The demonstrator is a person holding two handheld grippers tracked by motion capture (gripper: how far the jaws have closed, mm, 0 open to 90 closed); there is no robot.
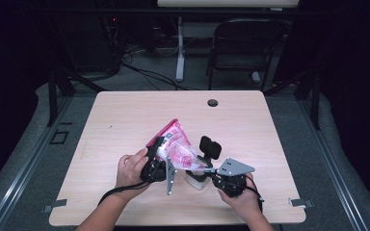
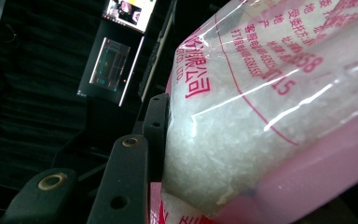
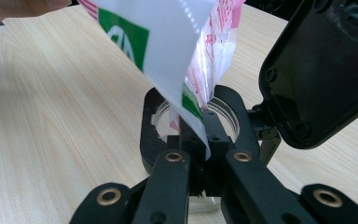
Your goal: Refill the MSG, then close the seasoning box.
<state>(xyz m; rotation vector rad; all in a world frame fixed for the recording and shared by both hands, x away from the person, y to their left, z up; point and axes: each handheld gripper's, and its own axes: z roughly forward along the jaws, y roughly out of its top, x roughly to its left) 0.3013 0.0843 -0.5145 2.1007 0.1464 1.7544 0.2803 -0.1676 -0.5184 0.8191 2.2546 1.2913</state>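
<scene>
We see a person at a light wooden table, with a gripper in each hand. The left gripper is clamped on a see-through bag with pink and red print. In the left gripper view the bag is full of small white grains, and one black jaw presses flat against its side. The bag is lifted off the table and tipped, with its low corner pointing down at a small clear jar.

The jar stands on the table near the front edge, between the two hands. The right gripper is clamped around the jar. In the right gripper view its two curved jaws hug the round rim of the jar from both sides. The corner of the bag hangs right over the open mouth of the jar. We cannot tell if any grains are falling.

A black flap sticks up just beside the jar.
</scene>
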